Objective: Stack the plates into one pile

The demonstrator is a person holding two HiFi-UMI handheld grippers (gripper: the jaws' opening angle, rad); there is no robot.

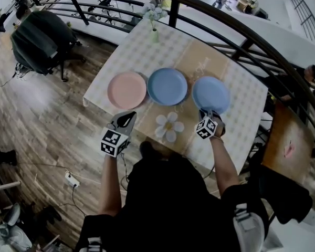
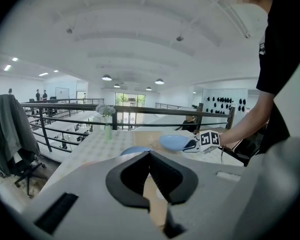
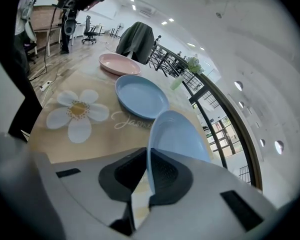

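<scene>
Currently my right gripper (image 1: pixel 207 115) has its fingers clamped on the near rim of the light-blue round plate (image 1: pixel 211 93), centre right in the head view. I judge it light, rigid and slick. The left gripper (image 1: pixel 128 117) has its fingers closed, empty.

Black short-sleeved top (image 1: pixel 168 193). Small white mark on the sleeve (image 2: pixel 264 48), unreadable.

Left gripper (image 1: pixel 129 116): light grey shell, smooth and broad. Black pads (image 2: pixel 132 176), inner faces finely ribbed. Dark rectangular slot (image 2: pixel 55 212) sunk in the shell beside them. Cube (image 1: pixel 111 142) at its back, white, with black square markers on every face that shows.

Right gripper (image 1: pixel 208 113): same grey shell, same black ribbed pads, a dark slot on each side. Its cube is white with black markers too. Thin dark cable (image 2: pixel 222 155) hangs under it.
</scene>
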